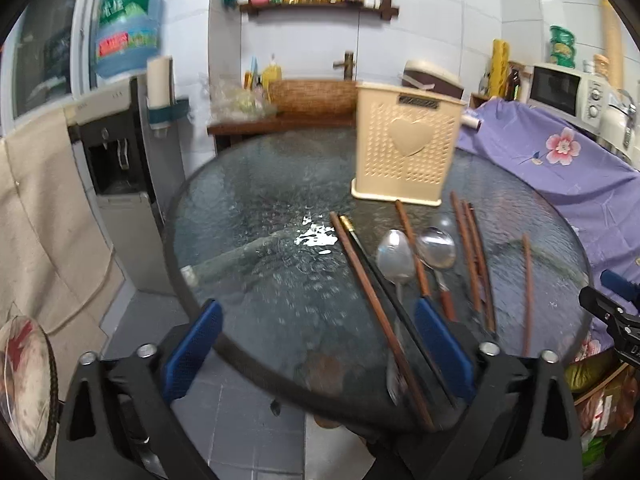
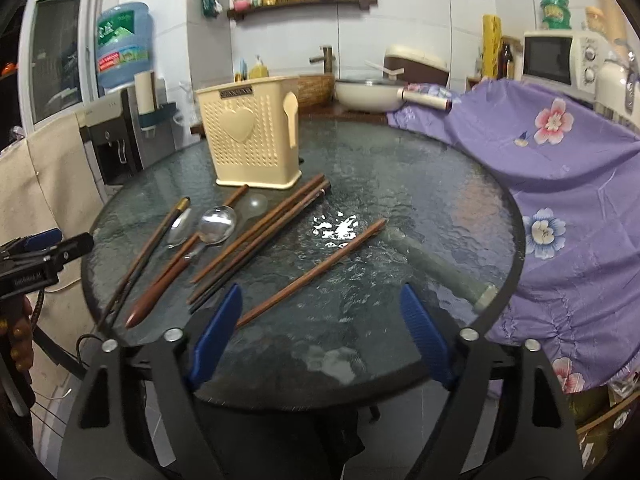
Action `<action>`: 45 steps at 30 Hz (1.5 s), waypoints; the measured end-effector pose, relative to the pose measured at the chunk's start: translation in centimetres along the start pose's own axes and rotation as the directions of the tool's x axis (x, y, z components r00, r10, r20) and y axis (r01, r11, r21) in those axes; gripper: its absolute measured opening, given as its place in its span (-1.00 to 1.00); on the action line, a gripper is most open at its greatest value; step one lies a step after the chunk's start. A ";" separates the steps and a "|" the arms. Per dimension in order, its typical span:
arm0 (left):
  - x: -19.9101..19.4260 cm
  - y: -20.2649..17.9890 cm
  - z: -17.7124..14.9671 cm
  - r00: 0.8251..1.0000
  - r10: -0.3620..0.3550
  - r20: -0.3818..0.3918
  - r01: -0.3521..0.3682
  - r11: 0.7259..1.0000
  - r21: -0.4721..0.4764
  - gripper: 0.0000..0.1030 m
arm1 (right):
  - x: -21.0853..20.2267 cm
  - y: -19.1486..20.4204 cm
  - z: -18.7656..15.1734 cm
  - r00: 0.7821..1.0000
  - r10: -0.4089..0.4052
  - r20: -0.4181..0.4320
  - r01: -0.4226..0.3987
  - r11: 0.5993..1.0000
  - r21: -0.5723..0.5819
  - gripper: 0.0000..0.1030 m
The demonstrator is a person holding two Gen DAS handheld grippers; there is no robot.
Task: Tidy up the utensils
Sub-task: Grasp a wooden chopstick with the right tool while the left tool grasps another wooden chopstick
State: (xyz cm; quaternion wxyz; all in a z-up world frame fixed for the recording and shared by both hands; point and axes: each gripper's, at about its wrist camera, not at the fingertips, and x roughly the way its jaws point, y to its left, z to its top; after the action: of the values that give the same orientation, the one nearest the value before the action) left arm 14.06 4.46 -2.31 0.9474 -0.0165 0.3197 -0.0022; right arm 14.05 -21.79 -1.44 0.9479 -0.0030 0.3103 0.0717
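Both my left tongs and right tongs gape empty; the lone chopstick looks light, stiff, slippery on the glass worktop, so I'd pinch mid-shaft.

My left wrist camera looks forward and down past its own left gripper from the near edge of the round glass table, with the cream holder right of centre and the utensils lower right. My right wrist camera faces the same way from further right, above the right gripper, so the holder sits upper left. Both views share the tabletop, holder, utensils and back wall shelf, and each catches the other gripper at its edge.
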 end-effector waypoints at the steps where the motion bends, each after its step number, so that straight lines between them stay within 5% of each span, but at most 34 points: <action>1: 1.2 0.3 0.7 0.999 -0.017 -0.040 0.016 1.000 -0.008 0.60 | 1.2 -0.5 0.6 0.999 0.012 -0.041 -0.011 1.000 0.016 0.48; 7: 6.7 1.0 3.4 0.973 -0.122 -0.198 0.112 0.992 -0.060 0.25 | 6.8 -2.9 2.9 0.974 0.037 -0.222 -0.019 0.996 0.081 0.24; 15: 9.7 -0.5 4.9 0.963 -0.114 -0.243 0.118 0.993 0.002 0.17 | 11.3 -3.8 5.0 0.946 -0.017 -0.323 0.050 0.994 0.092 0.02; 24: 11.3 -0.8 5.2 0.958 -0.105 -0.268 0.114 0.993 0.017 0.05 | 13.3 -3.0 6.0 0.936 -0.059 -0.348 0.069 0.997 0.017 -0.24; 45: 13.1 -1.0 6.1 0.953 -0.033 -0.303 0.060 0.995 0.083 -0.22 | 14.5 -1.2 6.8 0.927 -0.026 -0.373 0.008 0.999 -0.051 -0.43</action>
State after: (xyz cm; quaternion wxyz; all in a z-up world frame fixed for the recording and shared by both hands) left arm 28.16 3.46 -5.39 0.8871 0.0197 0.4593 -0.0416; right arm 29.78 -20.74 -4.54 0.8717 -0.0424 0.4832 0.0692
